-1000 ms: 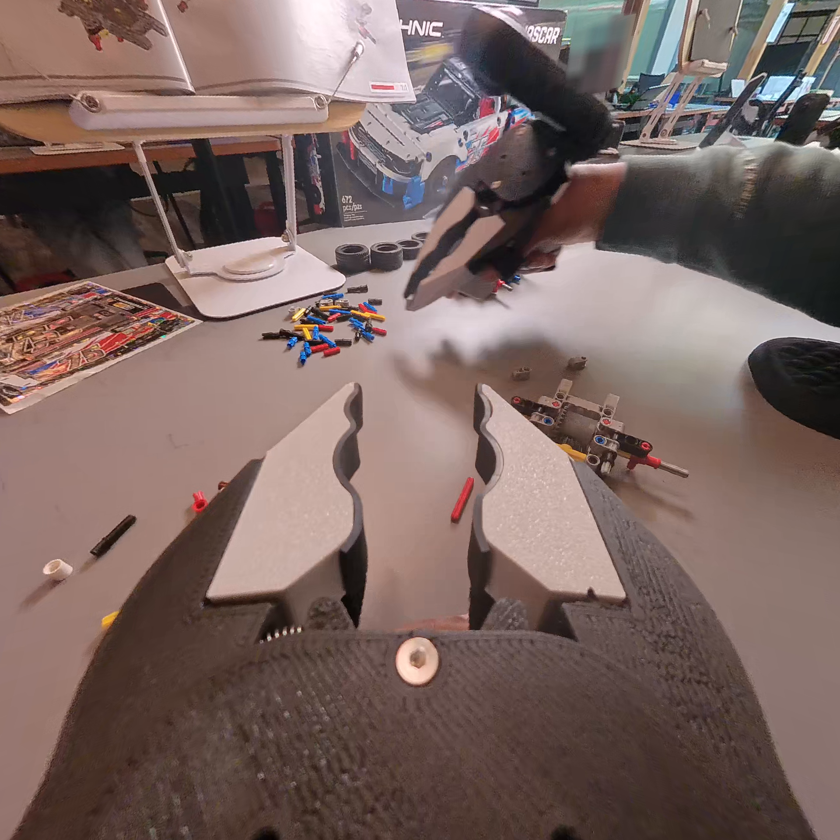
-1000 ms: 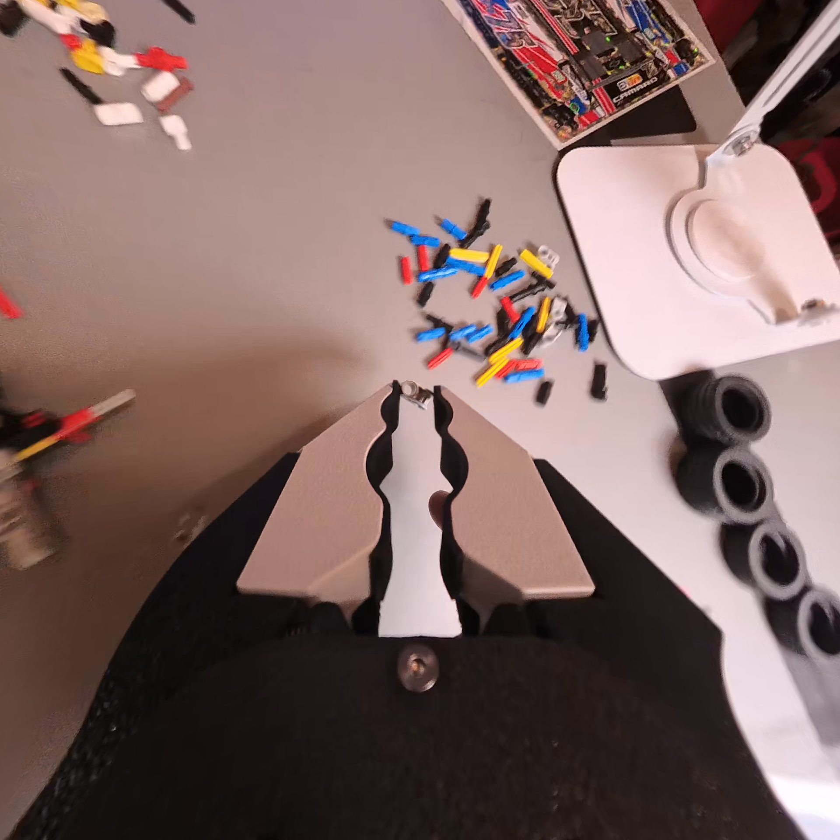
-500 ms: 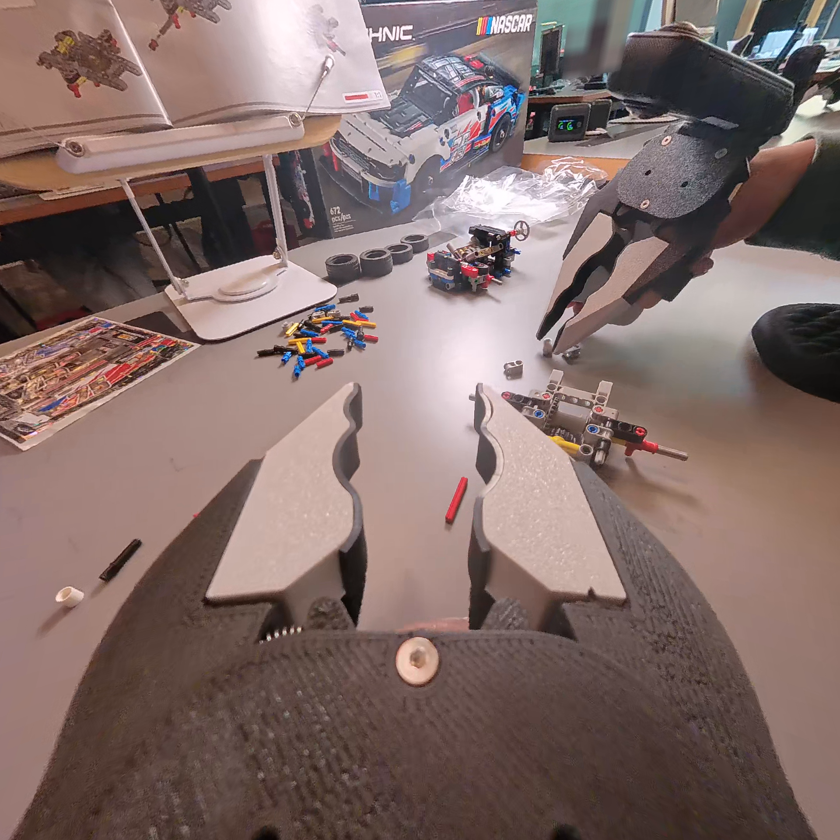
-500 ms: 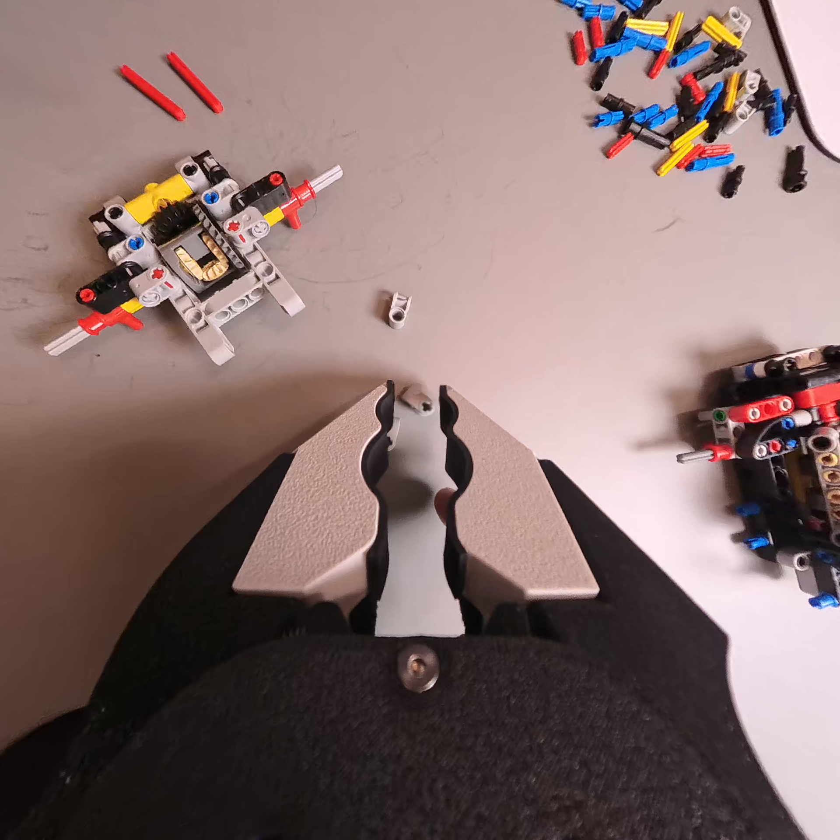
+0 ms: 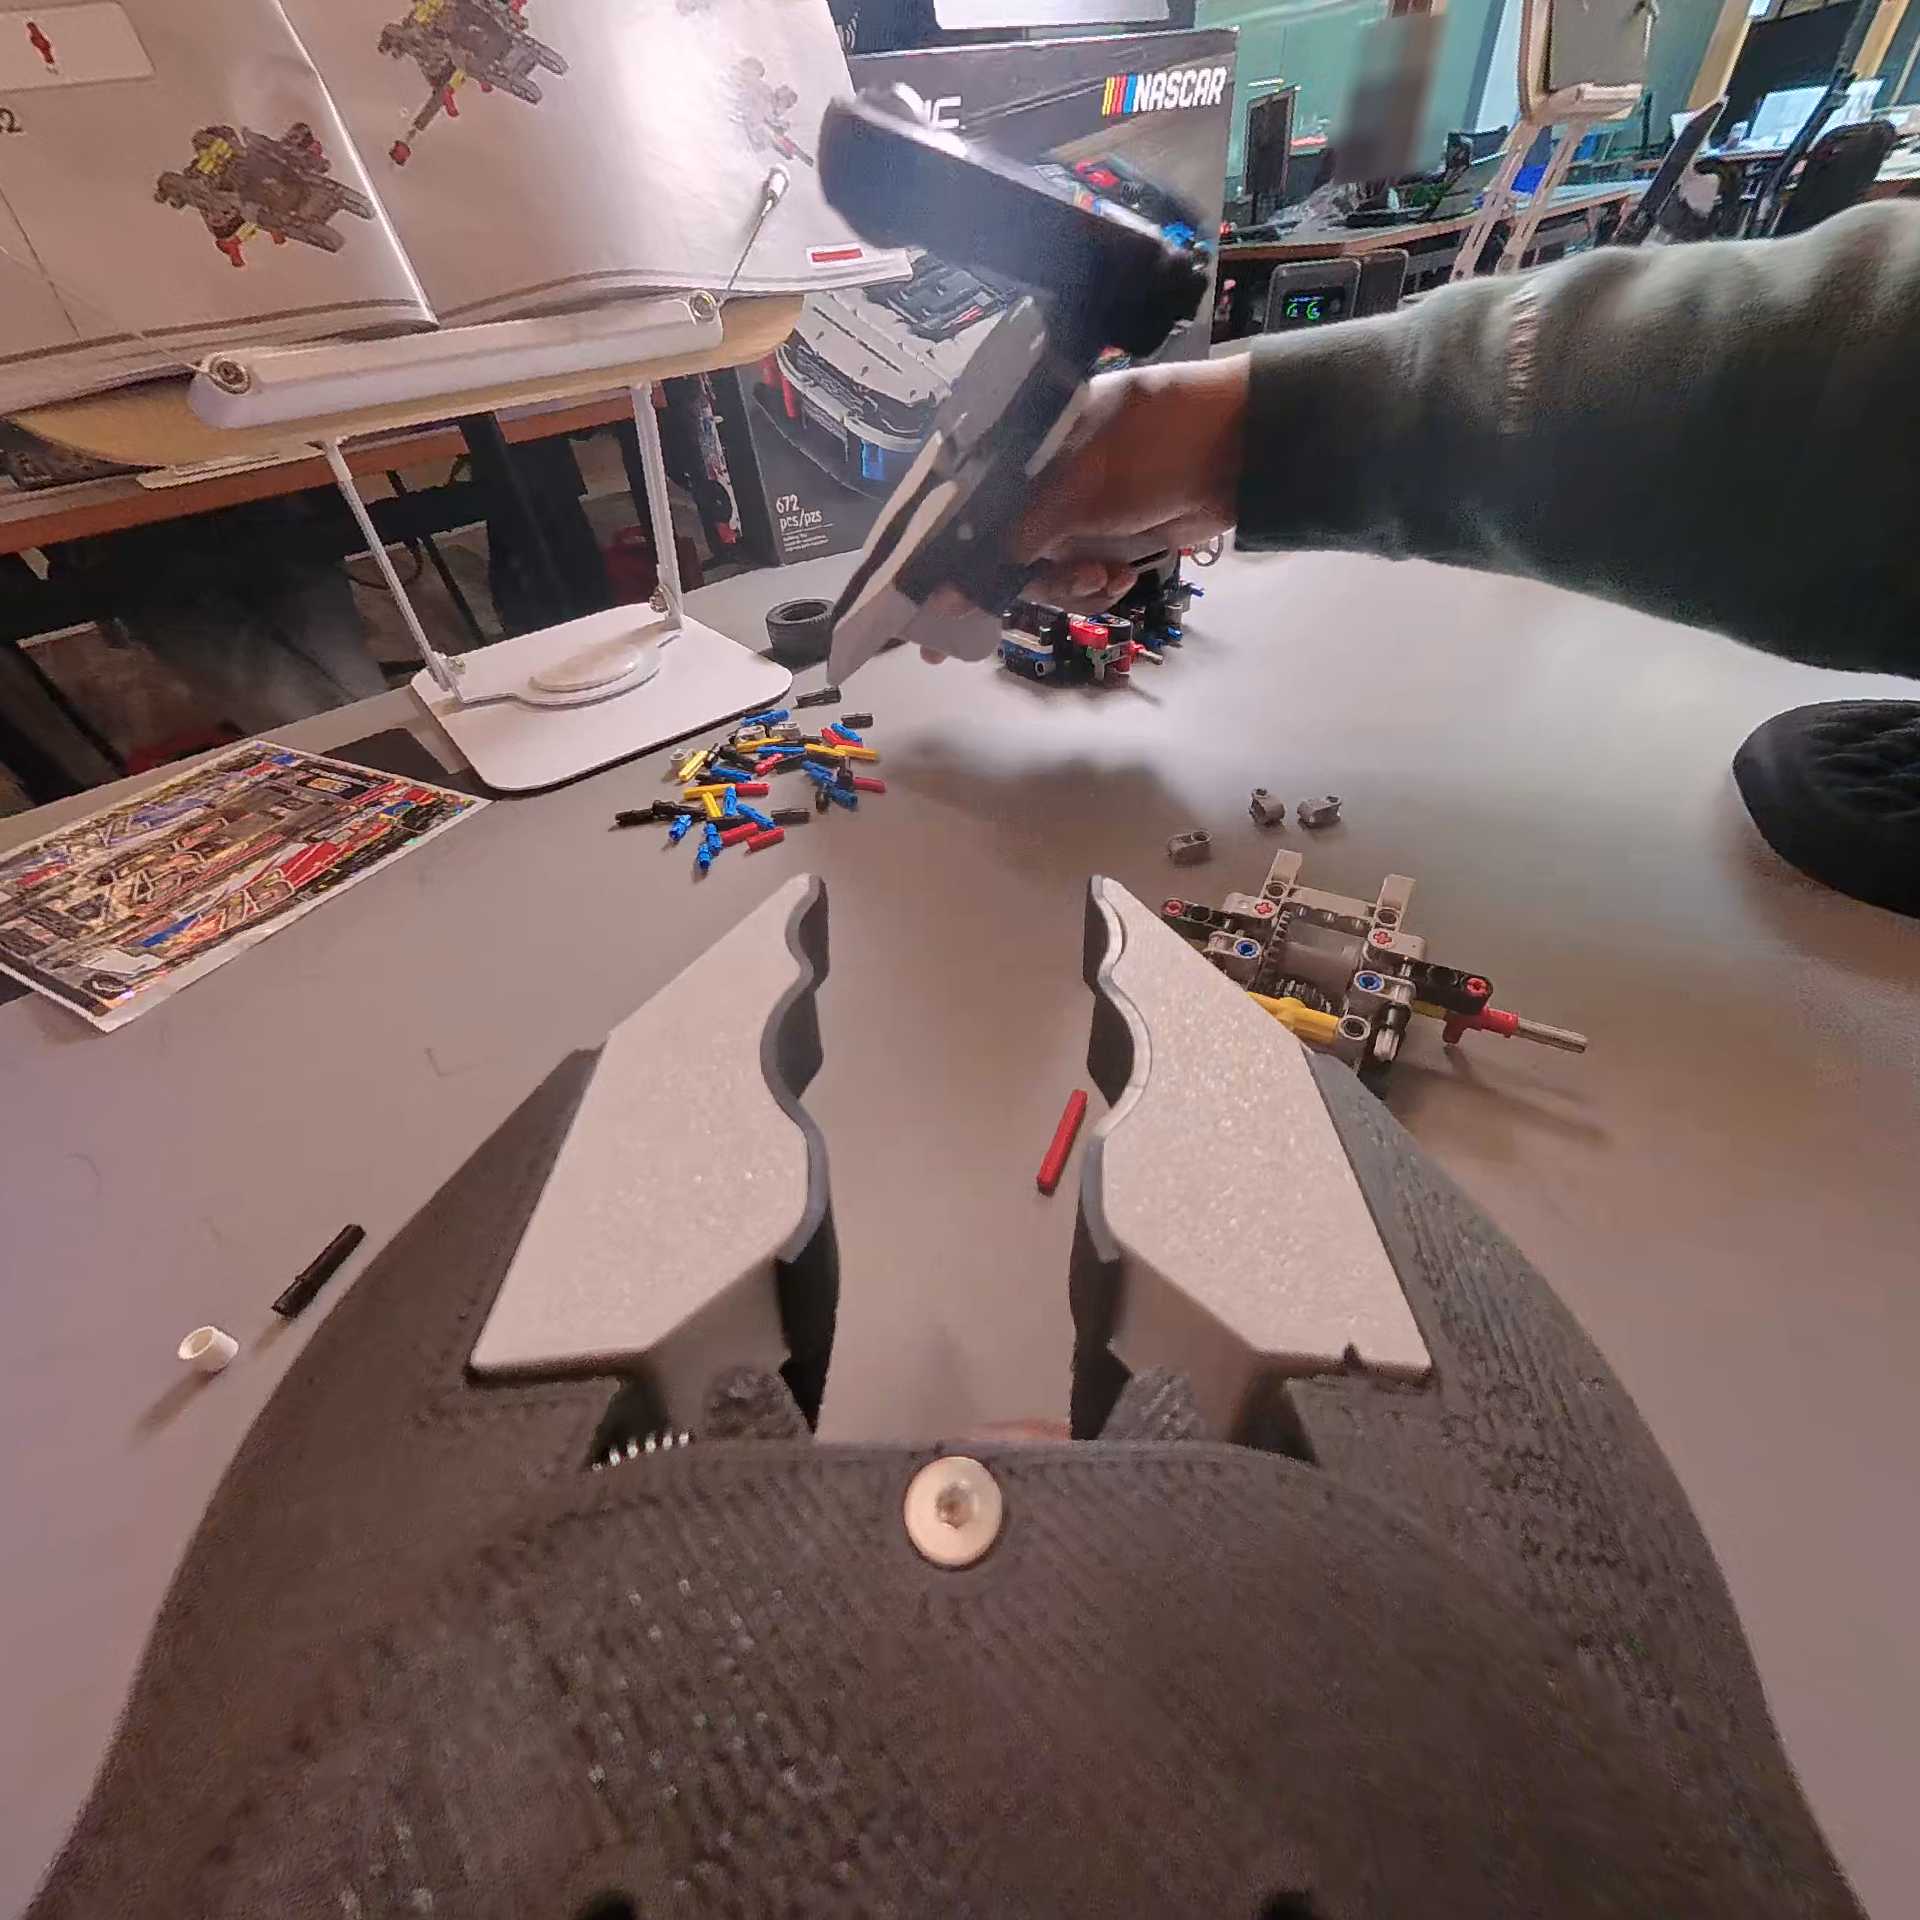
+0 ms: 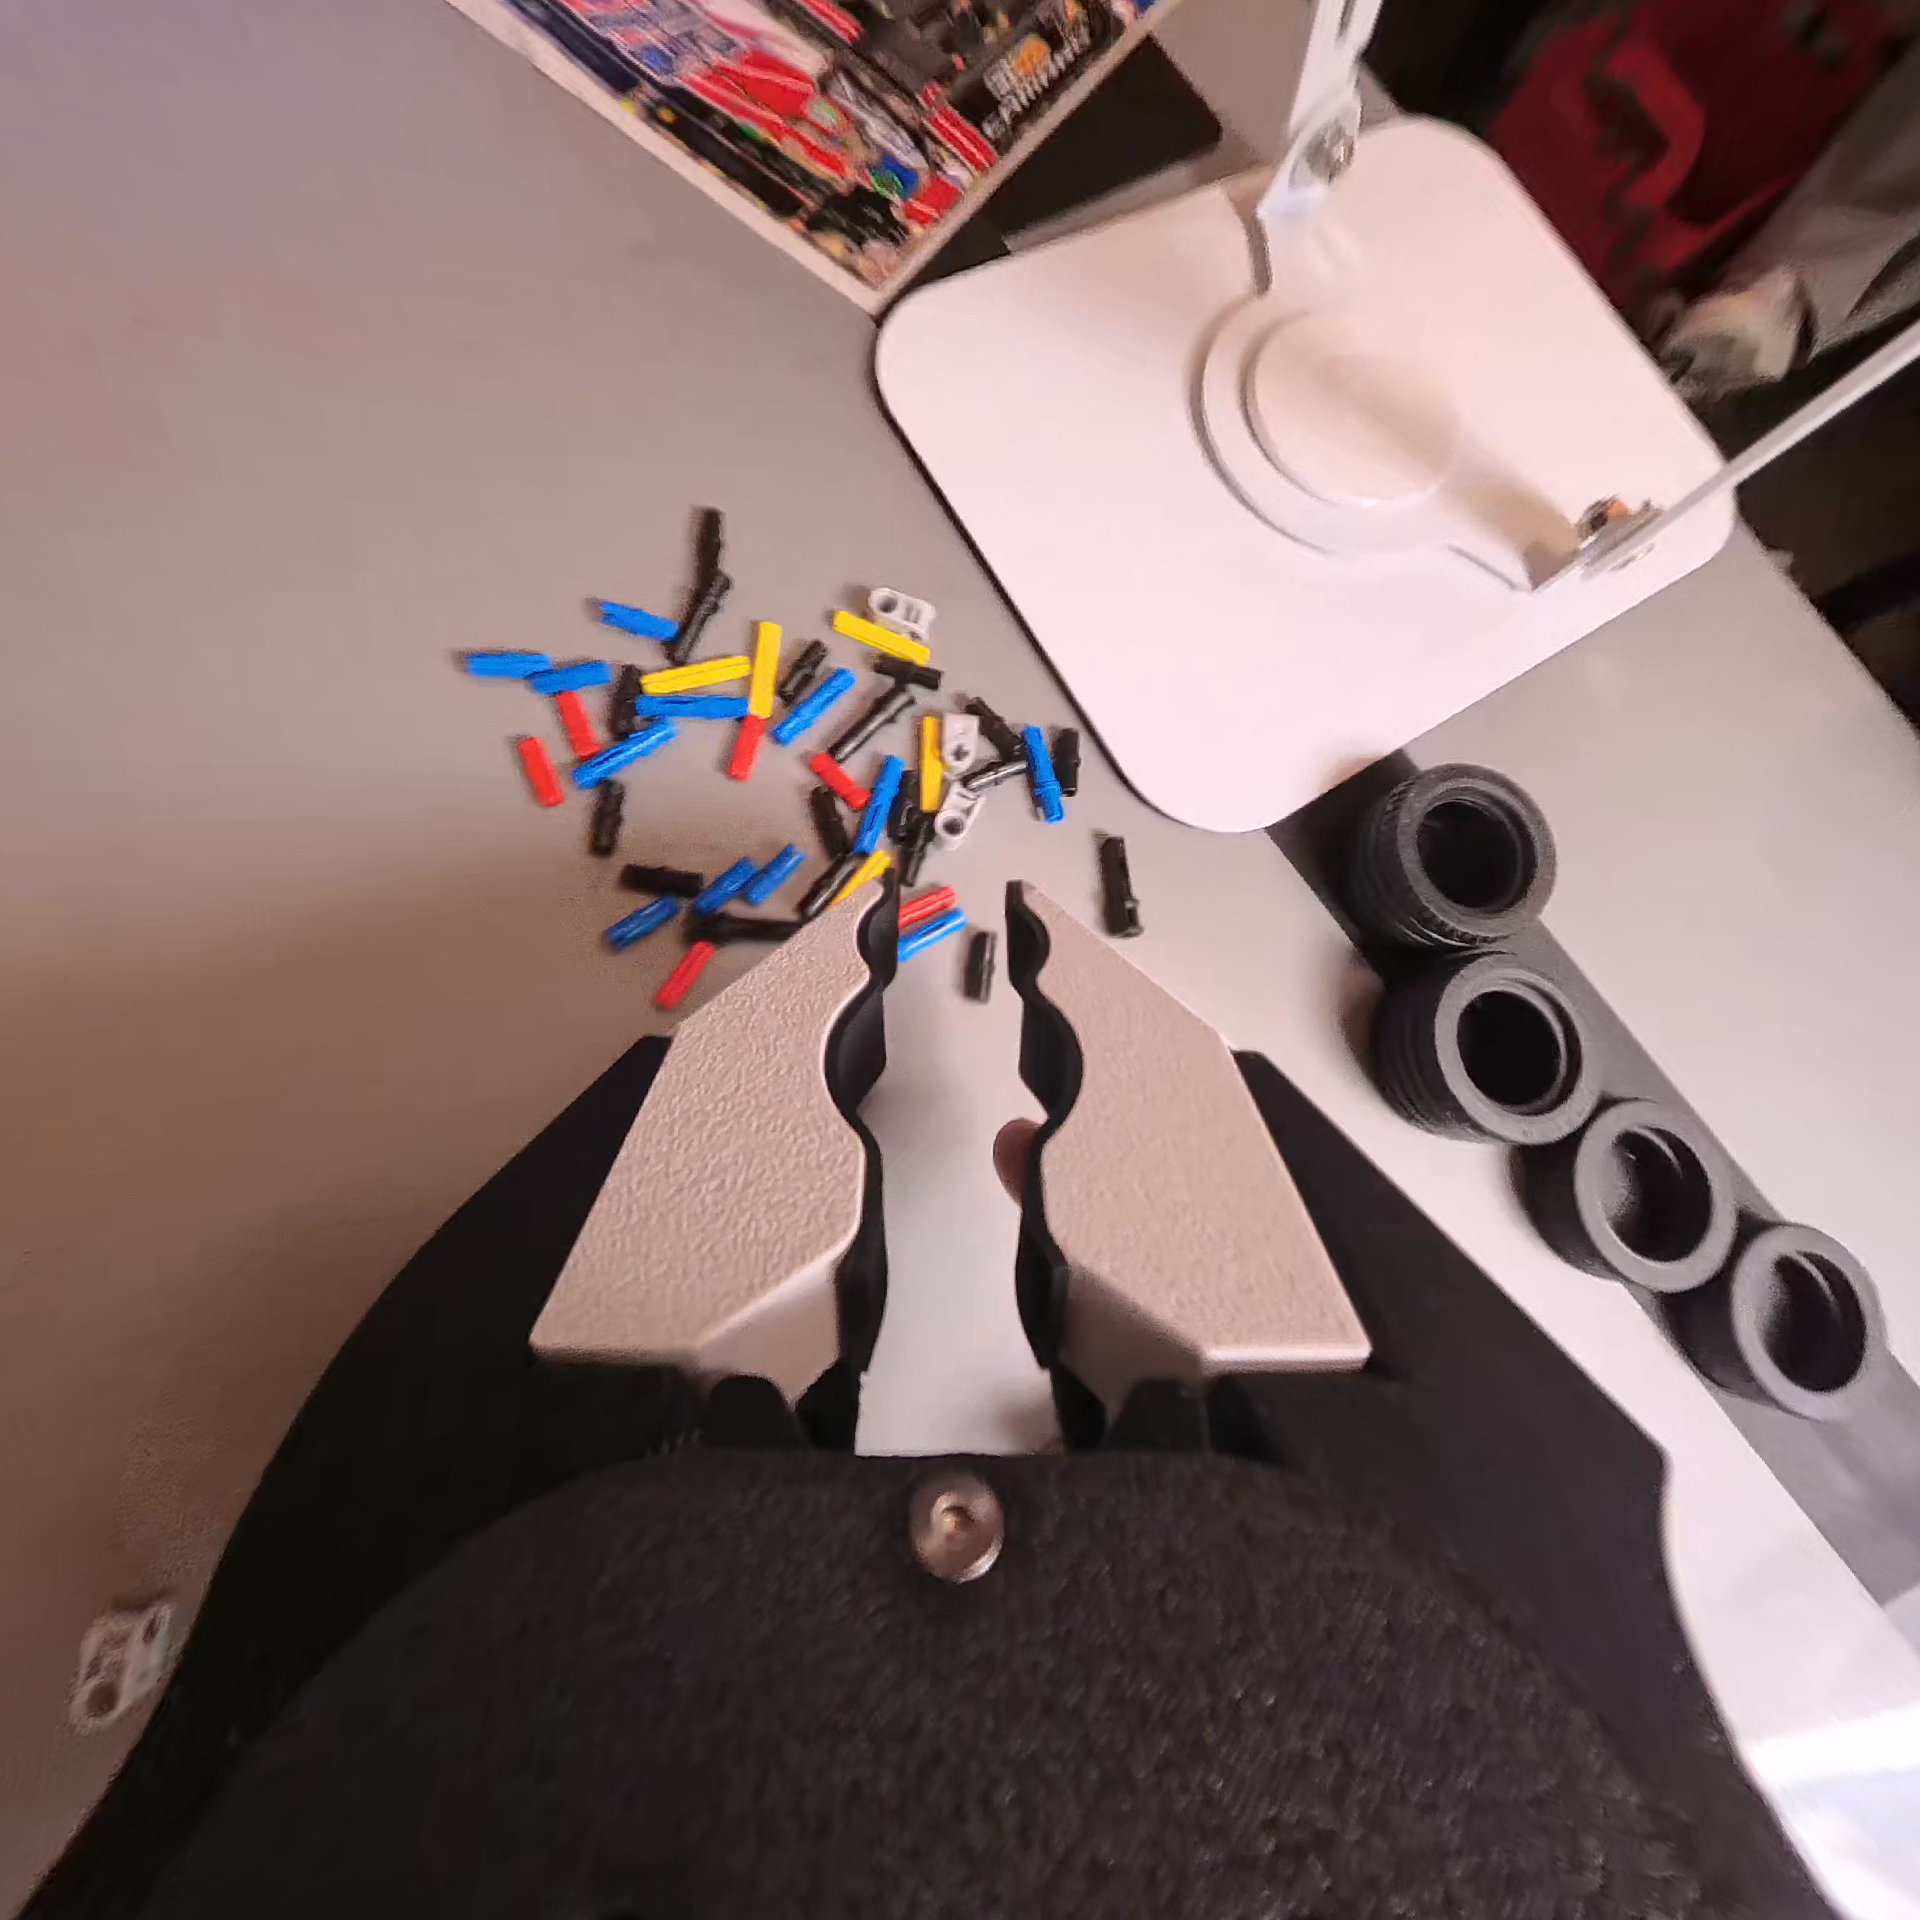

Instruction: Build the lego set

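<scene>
- While the left gripper [image 5: 956, 894] hangs low over the grey table [image 5: 312, 1091], its jaws stand wide apart with nothing between them but bare tabletop.
- Off to its left, a black pin [image 5: 318, 1269] and a small white bush [image 5: 208, 1348] lie loose, and farther left ahead sits the sticker sheet [image 5: 208, 873].
- Just inside its right finger, a red axle [image 5: 1061, 1139] lies on the table, untouched.
- Right of that finger, close by, rests the grey sub-assembly [image 5: 1330, 966], with three small grey connectors [image 5: 1257, 821] just beyond it.
- Over to the right gripper [image 6: 943, 899] now: it hovers above the near edge of the pile of coloured pins [image 6: 790, 748], jaws parted a moderate way, holding nothing!
- Between its tips show a red pin [image 6: 927, 904], a blue pin [image 6: 932, 933] and a black one [image 6: 979, 964].
- To its right ahead is the white stand base [image 6: 1091, 499], and beside its right finger runs a row of four black tyres [image 6: 1538, 1081].
- Behind it on the left, one grey connector [image 6: 125, 1652] lies alone.
</scene>
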Demonstrator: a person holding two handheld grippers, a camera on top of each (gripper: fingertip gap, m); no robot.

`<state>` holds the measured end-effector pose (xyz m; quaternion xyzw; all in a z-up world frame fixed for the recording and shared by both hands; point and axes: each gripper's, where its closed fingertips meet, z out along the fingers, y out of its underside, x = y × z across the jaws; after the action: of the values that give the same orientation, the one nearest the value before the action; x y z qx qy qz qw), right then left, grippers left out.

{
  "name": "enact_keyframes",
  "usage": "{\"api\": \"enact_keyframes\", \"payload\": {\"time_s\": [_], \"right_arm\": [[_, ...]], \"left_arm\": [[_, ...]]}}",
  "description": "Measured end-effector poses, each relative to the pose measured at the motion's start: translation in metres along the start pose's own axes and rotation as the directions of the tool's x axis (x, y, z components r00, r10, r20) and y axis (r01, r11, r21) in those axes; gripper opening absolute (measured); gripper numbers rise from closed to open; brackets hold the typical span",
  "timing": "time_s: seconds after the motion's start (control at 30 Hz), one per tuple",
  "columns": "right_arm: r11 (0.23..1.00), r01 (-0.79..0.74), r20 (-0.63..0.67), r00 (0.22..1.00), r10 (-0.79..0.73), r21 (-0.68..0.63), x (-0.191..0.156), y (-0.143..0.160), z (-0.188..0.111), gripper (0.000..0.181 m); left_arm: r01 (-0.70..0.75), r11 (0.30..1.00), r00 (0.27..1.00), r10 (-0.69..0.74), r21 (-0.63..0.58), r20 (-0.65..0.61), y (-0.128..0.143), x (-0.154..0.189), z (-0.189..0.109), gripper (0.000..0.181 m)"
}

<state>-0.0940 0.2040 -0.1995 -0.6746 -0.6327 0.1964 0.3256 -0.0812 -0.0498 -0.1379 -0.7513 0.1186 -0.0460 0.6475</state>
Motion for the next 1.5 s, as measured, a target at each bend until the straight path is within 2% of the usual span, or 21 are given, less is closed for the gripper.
{"api": "enact_keyframes", "payload": {"time_s": [0.1,0.27,0.37,0.8,0.9,0.97,1.03,1.1,1.17,1.3,1.4,1.5], "right_arm": [[0.998,-0.055,0.048,0.997,0.056,-0.033,0.002,0.0,0.02,0.019],[0.995,-0.083,0.075,0.993,0.087,-0.049,-0.002,-0.003,0.03,0.019],[0.994,-0.083,0.063,0.994,0.088,-0.073,0.0,-0.001,0.035,0.012],[0.983,-0.114,0.046,0.991,0.122,-0.147,0.01,0.006,0.039,0.006],[0.996,-0.093,0.061,0.994,0.093,0.005,0.01,-0.017,0.022,0.006],[0.989,-0.092,0.085,0.993,0.083,0.114,0.001,-0.034,-0.009,0.006],[0.984,-0.059,0.125,0.991,0.038,0.168,-0.02,-0.035,-0.045,0.006],[0.992,-0.005,0.185,0.983,-0.018,0.124,-0.049,-0.01,-0.077,0.006],[0.998,0.054,0.238,0.969,-0.059,0.028,-0.076,0.034,-0.1,0.006],[0.987,0.078,0.254,0.966,-0.041,-0.137,-0.104,0.114,-0.119,0.006],[0.984,0.049,0.223,0.975,-0.01,-0.169,-0.11,0.139,-0.122,0.006],[0.988,0.014,0.21,0.977,0.019,-0.153,-0.111,0.146,-0.121,0.006]], "left_arm": [[0.024,1.0,1.0,-0.024,0.007,-0.001,-0.001,-0.003,-0.001,0.047],[0.068,0.998,0.998,-0.068,0.005,-0.015,-0.001,-0.003,-0.002,0.047],[0.06,0.998,0.998,-0.06,0.003,-0.016,-0.001,-0.003,-0.002,0.047],[0.061,0.998,0.998,-0.061,0.006,-0.017,-0.002,-0.003,-0.004,0.048],[0.065,0.998,0.998,-0.065,0.006,-0.016,-0.002,-0.004,-0.005,0.047],[0.069,0.998,0.998,-0.069,0.005,-0.016,-0.002,-0.004,-0.005,0.047],[0.072,0.997,0.997,-0.072,0.003,-0.02,-0.002,-0.003,-0.005,0.047],[0.068,0.998,0.997,-0.068,0.0,-0.026,-0.001,-0.002,-0.005,0.048],[0.058,0.998,0.998,-0.058,-0.004,-0.034,-0.001,0.001,-0.004,0.048],[0.03,0.999,0.998,-0.031,-0.022,-0.056,0.001,0.008,-0.001,0.048],[0.025,0.998,0.995,-0.03,-0.053,-0.094,0.008,0.015,0.003,0.047],[0.067,0.993,0.981,-0.084,-0.101,-0.174,0.017,0.028,0.005,0.042]]}}
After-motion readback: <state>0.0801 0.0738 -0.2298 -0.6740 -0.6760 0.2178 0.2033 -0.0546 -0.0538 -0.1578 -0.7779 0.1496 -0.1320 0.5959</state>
